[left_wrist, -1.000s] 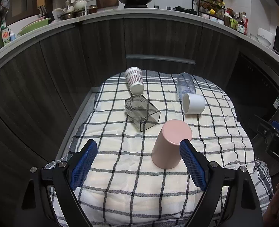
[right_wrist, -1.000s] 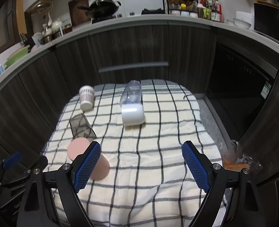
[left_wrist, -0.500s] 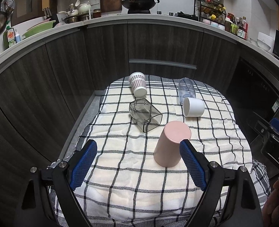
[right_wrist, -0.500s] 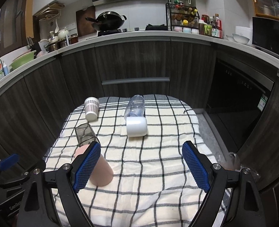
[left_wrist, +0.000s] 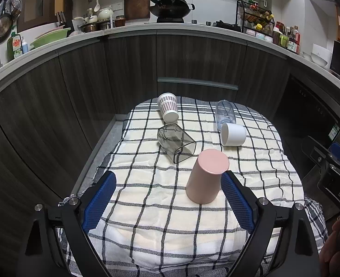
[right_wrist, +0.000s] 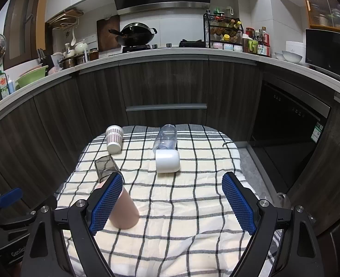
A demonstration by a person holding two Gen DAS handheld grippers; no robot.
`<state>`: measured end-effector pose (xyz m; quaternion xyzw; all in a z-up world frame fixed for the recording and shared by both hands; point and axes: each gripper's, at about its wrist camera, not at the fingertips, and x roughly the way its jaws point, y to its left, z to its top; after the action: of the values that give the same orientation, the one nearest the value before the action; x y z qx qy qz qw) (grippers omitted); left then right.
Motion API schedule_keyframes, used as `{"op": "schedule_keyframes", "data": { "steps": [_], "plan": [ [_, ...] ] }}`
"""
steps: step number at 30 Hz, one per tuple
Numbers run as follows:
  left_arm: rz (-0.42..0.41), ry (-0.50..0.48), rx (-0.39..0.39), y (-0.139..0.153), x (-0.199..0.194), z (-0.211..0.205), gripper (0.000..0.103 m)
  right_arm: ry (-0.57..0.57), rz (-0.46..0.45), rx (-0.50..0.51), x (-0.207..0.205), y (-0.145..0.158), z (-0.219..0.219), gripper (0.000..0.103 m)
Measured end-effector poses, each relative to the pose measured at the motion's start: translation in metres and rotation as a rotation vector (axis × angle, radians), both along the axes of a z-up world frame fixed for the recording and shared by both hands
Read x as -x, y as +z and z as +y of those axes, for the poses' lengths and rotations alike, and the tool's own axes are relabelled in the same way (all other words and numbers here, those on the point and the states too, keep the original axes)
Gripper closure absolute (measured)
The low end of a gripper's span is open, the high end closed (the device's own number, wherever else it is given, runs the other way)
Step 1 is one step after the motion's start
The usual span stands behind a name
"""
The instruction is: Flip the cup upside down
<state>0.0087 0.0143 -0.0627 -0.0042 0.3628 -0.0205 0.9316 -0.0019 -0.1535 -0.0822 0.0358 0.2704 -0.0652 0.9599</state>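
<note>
Fingers of the left gripper [left_wrist: 167, 204] are spread wide with nothing between them. Just ahead of its right blue pad [left_wrist: 237, 205], close beside the pad, the pink cup [left_wrist: 207, 180] stands mouth-down on the checked cloth [left_wrist: 147, 207], its flat base up. The right gripper [right_wrist: 172, 204] is likewise spread and empty; its left pad [right_wrist: 106, 204] overlaps the same pink cup [right_wrist: 125, 212] in that view, so contact cannot be judged there.

Beyond the pink cup, ahead of the left gripper, a smoky square glass tumbler [left_wrist: 175, 144] lies on its side with its mouth toward the tool. Farther on, a patterned paper cup [left_wrist: 168, 110] lies tipped over near the cloth's far edge. Ahead and to the right, a white cup [left_wrist: 233, 134] lies on its side, and a clear plastic bottle [left_wrist: 225, 113] lies just behind it, apparently touching. Past the cloth stand dark wood cabinets [left_wrist: 193, 62] under a countertop carrying a wok [left_wrist: 170, 9].
</note>
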Motion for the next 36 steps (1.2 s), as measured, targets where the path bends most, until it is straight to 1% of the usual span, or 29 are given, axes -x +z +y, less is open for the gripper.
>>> {"op": "schedule_keyframes", "data": {
  "steps": [3,6,10,36],
  "plan": [
    [-0.007,0.002,-0.001,0.0014,0.0014,-0.0001,0.009,0.000,0.001,0.000,0.0011,0.0004,0.0006,0.015],
    [-0.015,0.007,0.000,0.0033,0.0023,0.0000,0.007,-0.001,0.000,0.000,0.0012,0.0005,0.0005,0.012],
    [-0.022,0.009,-0.001,0.0050,0.0032,-0.0002,0.006,-0.005,-0.009,0.000,0.0044,0.0022,0.0002,0.010],
    [-0.019,0.008,-0.017,0.0071,0.0034,-0.0019,0.006,-0.008,-0.006,-0.010,0.0044,0.0025,-0.0015,0.010]
  ]
}}
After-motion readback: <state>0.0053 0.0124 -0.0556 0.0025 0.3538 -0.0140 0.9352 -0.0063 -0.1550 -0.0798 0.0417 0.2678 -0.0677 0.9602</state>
